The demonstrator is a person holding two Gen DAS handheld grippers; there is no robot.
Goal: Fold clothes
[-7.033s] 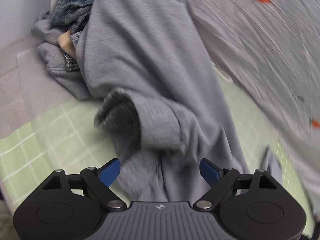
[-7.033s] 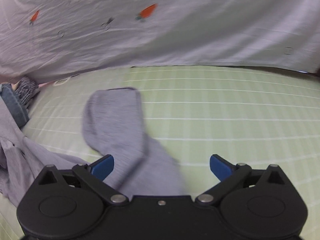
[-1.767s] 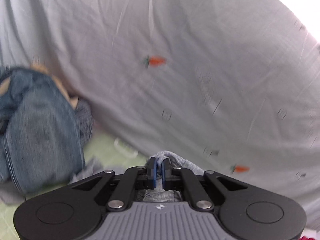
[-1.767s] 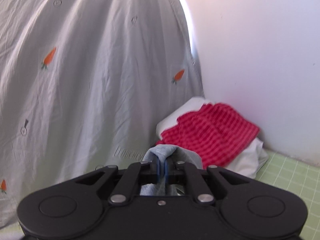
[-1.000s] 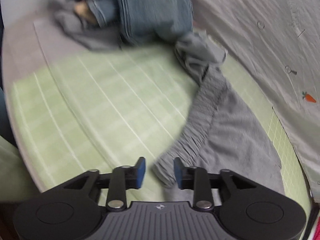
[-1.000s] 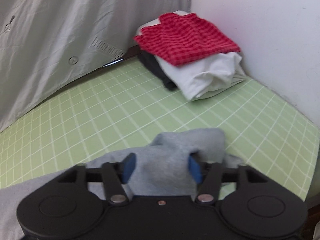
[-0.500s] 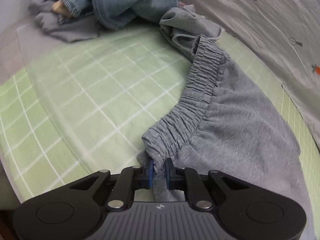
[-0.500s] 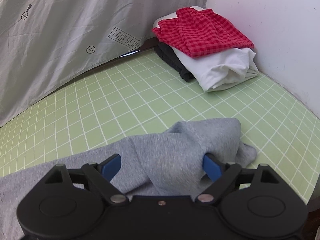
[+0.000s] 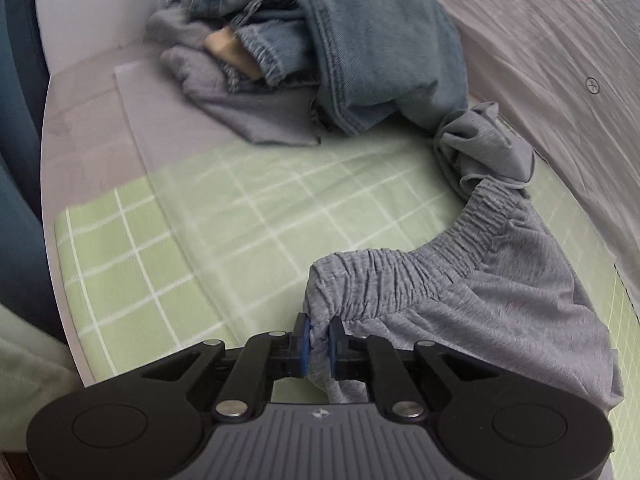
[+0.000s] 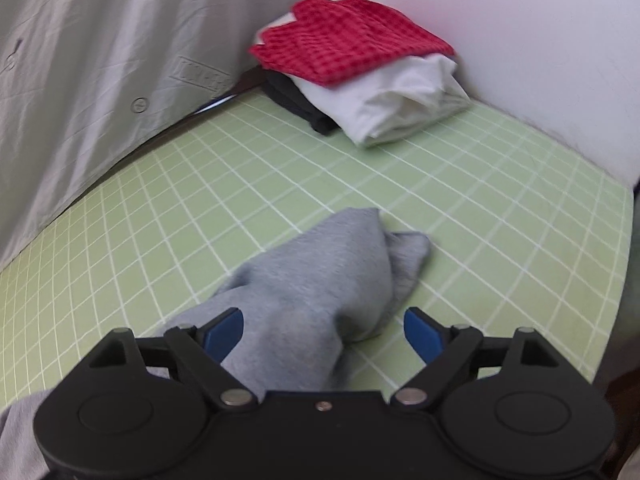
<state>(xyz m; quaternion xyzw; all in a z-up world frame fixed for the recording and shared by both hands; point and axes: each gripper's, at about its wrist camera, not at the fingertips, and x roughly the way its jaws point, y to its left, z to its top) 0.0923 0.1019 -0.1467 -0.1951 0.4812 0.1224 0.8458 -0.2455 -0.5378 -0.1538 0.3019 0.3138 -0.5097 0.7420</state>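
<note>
Grey sweatpants [image 9: 492, 300] lie on the green checked mat [image 9: 200, 232]. My left gripper [image 9: 319, 342] is shut on the near corner of their elastic waistband, which curves away to the right. In the right wrist view the leg end of the grey sweatpants [image 10: 320, 276] lies rumpled on the mat [image 10: 500, 216], running between the fingers of my right gripper [image 10: 323, 334]. That gripper is open and holds nothing.
A heap of blue jeans [image 9: 360, 40] and grey clothes [image 9: 240, 96] lies at the far left end. A folded stack topped by a red checked cloth [image 10: 348, 48] stands in the far right corner. A grey carrot-print sheet [image 10: 100, 60] hangs behind the mat.
My right gripper has opened wide, let go of the leg end and drawn back from it. My left gripper has closed on the waistband corner and keeps its hold.
</note>
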